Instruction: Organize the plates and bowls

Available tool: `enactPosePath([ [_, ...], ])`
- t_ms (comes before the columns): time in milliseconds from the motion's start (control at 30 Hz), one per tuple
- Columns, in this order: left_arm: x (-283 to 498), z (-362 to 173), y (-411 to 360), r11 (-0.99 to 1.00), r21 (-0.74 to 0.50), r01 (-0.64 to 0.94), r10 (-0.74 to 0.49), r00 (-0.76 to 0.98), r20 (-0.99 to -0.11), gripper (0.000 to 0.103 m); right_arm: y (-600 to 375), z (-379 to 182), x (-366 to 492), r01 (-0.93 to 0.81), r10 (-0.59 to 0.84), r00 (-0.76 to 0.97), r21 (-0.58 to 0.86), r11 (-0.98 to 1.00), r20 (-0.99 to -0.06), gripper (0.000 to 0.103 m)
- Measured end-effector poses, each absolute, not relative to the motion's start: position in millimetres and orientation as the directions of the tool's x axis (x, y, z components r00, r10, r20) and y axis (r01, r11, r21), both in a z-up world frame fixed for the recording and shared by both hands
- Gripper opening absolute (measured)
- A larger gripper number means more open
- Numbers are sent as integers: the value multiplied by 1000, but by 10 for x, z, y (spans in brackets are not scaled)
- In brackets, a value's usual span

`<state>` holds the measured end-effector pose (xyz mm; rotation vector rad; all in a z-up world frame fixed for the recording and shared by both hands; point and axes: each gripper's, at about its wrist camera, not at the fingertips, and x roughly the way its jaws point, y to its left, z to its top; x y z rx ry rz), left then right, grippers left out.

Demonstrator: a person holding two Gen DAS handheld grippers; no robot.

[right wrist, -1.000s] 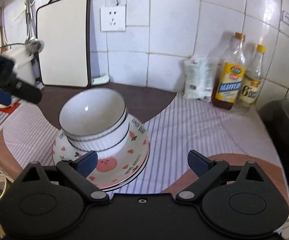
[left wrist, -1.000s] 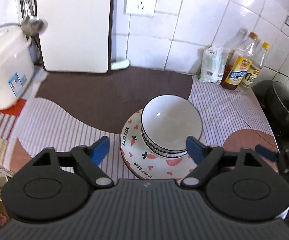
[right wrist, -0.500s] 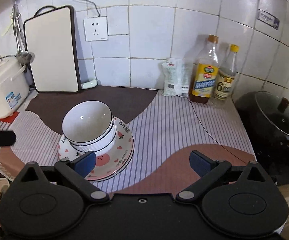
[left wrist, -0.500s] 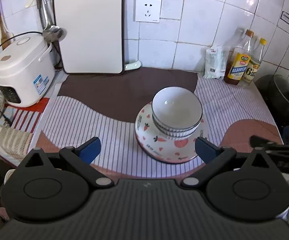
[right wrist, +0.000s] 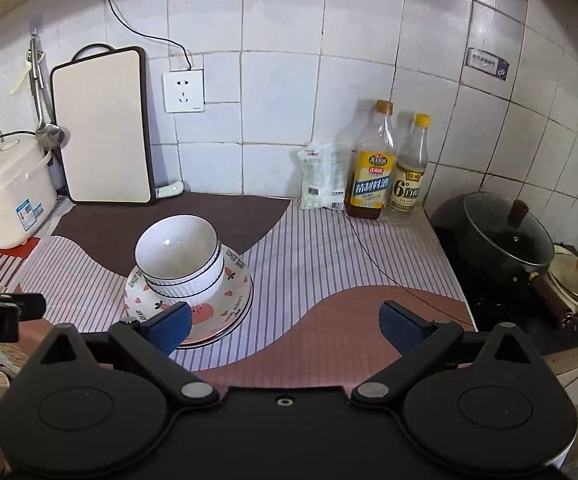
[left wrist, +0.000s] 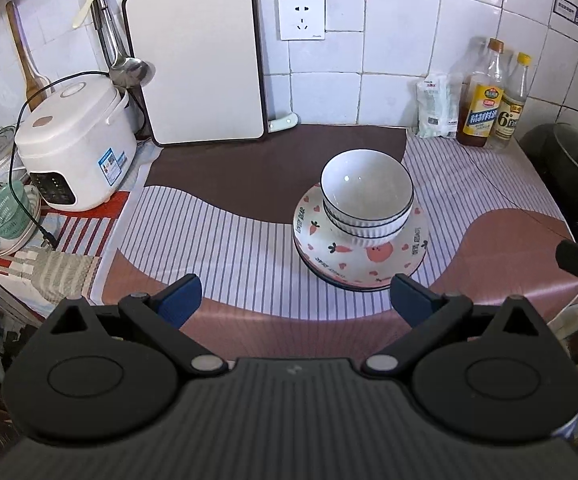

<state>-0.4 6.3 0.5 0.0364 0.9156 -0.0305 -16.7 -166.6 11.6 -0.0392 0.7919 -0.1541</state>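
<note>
Two white ribbed bowls [left wrist: 367,196] with dark rims are nested and stand on a stack of carrot-and-heart patterned plates [left wrist: 329,254] in the middle of the counter. They also show in the right wrist view, bowls [right wrist: 181,258] on plates [right wrist: 233,304]. My left gripper [left wrist: 295,300] is open and empty, held back near the counter's front edge. My right gripper [right wrist: 285,326] is open and empty, to the right of the stack and back from it.
A rice cooker [left wrist: 75,148] and a cutting board [left wrist: 197,60] stand at the back left. A white pouch [right wrist: 321,178] and two bottles [right wrist: 371,168] stand at the back right. A black lidded pot [right wrist: 497,240] sits on the stove at right.
Both grippers have pulled back and up from the stack, so more of the counter shows. The bowls and plates have not moved.
</note>
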Motion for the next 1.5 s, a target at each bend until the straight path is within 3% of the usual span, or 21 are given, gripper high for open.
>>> enactPosePath([
  [967, -510, -94, -14, 996, 36, 79, -24, 654, -756, 102, -1583, -5, -818, 159, -169, 782, -69, 985, -600, 101],
  [1500, -595, -195, -20, 997, 34, 73, -25, 684, -729, 102, -1612, -90, -860, 183, -176, 783, -49, 982, -597, 101],
])
